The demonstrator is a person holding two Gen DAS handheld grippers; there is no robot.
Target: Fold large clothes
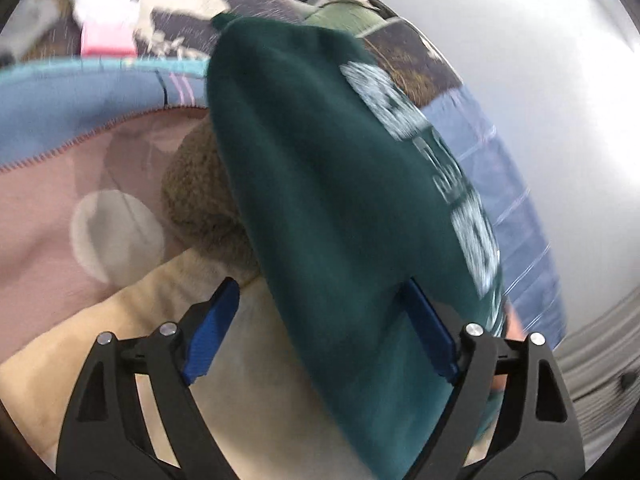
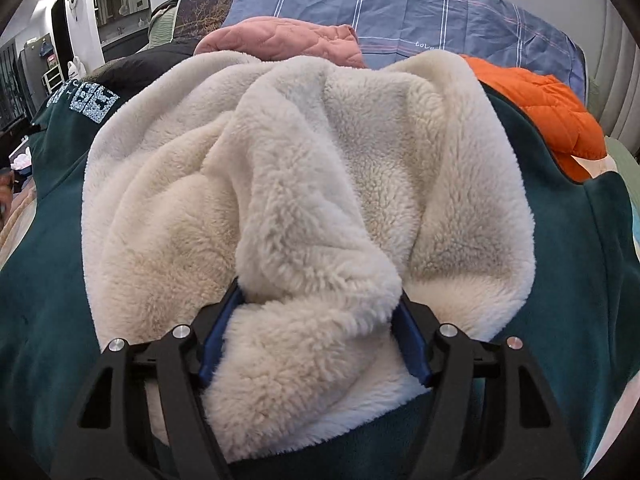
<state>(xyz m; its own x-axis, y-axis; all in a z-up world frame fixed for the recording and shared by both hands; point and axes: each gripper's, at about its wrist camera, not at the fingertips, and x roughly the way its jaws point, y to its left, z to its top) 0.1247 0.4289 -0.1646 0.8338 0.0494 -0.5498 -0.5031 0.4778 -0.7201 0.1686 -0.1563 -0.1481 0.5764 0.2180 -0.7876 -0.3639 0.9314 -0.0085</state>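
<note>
A dark green garment with a cream fleece lining [image 2: 304,184] and pale lettering [image 2: 94,102] lies spread on a bed. My right gripper [image 2: 318,300] is closed on a thick fold of the fleece lining, which bulges between its blue pads [image 2: 412,344]. In the left wrist view a hanging fold of the same green garment [image 1: 320,184], with white lettering [image 1: 472,224], drapes over the right blue pad [image 1: 430,332] of my left gripper [image 1: 320,300]. The jaws stand wide apart and the left pad [image 1: 212,332] is bare. The view is blurred.
On the bed behind the garment lie a pink quilted jacket [image 2: 280,40], an orange puffer jacket [image 2: 540,100] and a blue checked sheet [image 2: 400,4]. The left wrist view shows a pink blanket [image 1: 48,220], a brown fuzzy item [image 1: 200,184] and a cream cloth [image 1: 120,340].
</note>
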